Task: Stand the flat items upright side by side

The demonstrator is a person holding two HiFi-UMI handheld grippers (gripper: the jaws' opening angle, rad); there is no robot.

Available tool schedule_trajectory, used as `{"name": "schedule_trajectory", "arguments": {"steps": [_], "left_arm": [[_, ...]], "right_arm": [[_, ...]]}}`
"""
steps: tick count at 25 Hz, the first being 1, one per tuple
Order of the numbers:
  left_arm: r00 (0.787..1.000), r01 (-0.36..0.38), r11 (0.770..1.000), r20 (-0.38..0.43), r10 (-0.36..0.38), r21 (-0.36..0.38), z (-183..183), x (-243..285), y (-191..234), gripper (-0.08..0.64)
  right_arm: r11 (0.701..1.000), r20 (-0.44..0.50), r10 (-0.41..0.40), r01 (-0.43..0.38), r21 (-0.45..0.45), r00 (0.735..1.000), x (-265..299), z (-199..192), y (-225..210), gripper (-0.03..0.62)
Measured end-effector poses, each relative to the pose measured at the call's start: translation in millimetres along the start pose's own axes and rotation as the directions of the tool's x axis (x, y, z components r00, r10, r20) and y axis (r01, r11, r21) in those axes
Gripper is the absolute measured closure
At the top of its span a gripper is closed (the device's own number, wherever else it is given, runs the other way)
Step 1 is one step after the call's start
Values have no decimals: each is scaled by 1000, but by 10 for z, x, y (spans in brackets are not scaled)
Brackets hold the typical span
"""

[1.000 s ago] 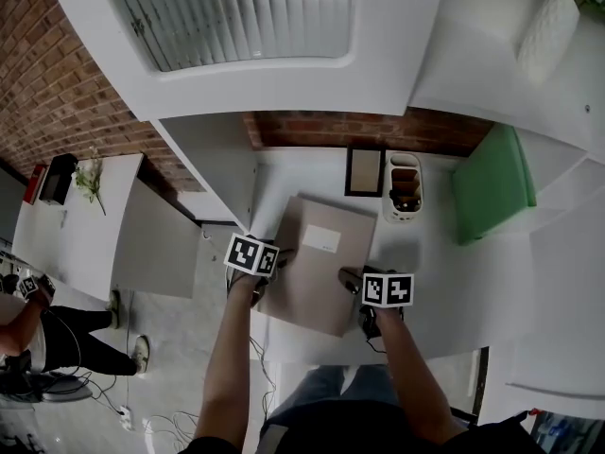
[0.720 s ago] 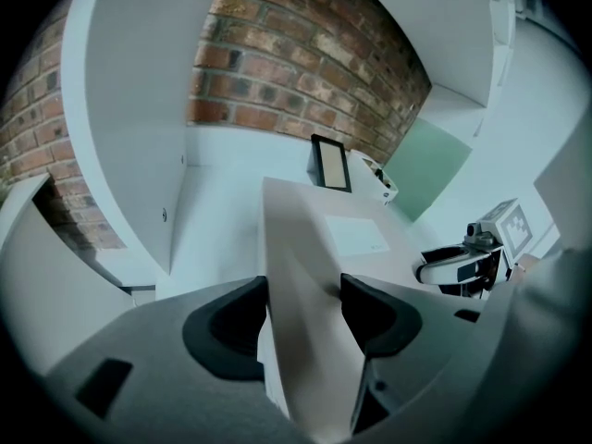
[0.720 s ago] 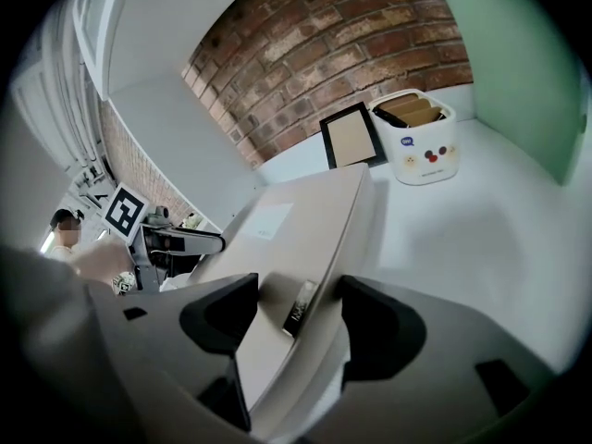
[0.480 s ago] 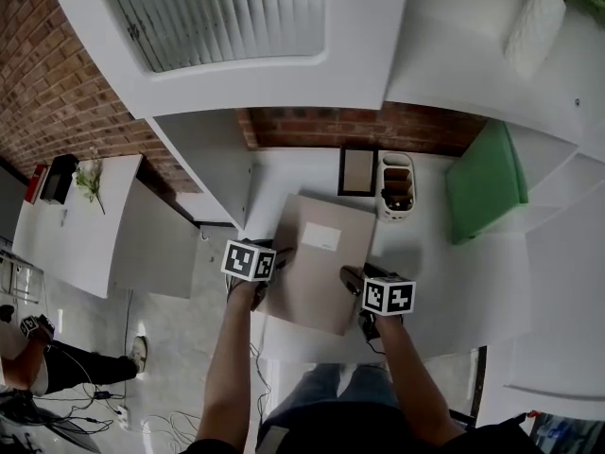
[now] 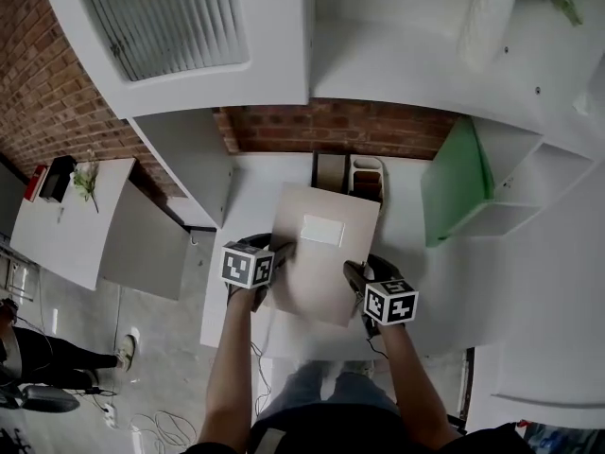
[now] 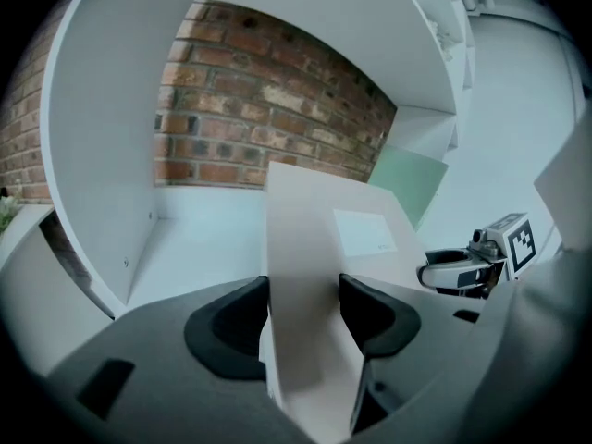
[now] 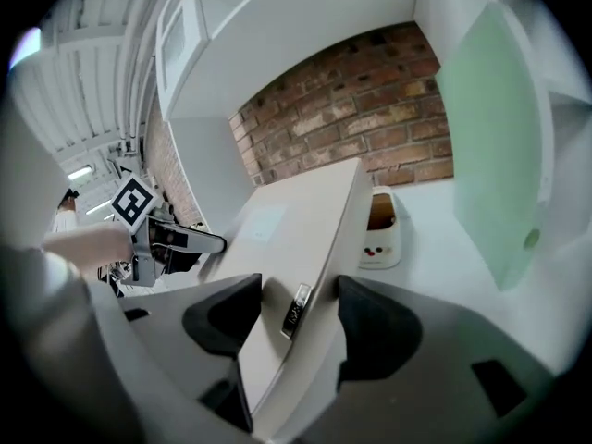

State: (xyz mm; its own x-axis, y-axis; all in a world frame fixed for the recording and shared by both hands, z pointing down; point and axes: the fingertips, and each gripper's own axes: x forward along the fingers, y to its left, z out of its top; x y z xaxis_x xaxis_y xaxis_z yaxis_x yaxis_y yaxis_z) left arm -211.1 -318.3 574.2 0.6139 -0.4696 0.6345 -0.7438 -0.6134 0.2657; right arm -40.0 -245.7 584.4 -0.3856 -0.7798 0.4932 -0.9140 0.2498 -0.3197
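Here, a flat beige folder with a white label near its far end hangs tilted over the middle of the table, its far edge toward the back edge. The left tongs clamp its left edge. The right tongs, whose jaws have just been closing, grip its right edge. At the back edge stands a white caddy holding brown items, too small to tell.

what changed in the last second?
The left tongs and right tongs lifted the beige folder and tipped its far edge up toward the brick wall; the right tongs' jaws have just been closing on it. Both still grip it. The frame, caddy, green board unmoved.
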Motion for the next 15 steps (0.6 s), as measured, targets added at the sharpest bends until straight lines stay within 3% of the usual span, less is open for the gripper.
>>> {"name": "schedule_trajectory", "arguments": {"steps": [9,12,15], "left_arm": [[981,-36,999,190,31,23,317,104,-834,328],[960,-62,997,275,47,44,406,138,-1082,328],[924,-106,993,376,75,61,454,128,-1283,328]], "right_arm": [[979,199,8,34,-203,980,-668,353,-551,342],[960,267,5,70,-271,964,-850,431,-718,342],[938,321,25,89,-335,947,-993,485,-844,342]]}}
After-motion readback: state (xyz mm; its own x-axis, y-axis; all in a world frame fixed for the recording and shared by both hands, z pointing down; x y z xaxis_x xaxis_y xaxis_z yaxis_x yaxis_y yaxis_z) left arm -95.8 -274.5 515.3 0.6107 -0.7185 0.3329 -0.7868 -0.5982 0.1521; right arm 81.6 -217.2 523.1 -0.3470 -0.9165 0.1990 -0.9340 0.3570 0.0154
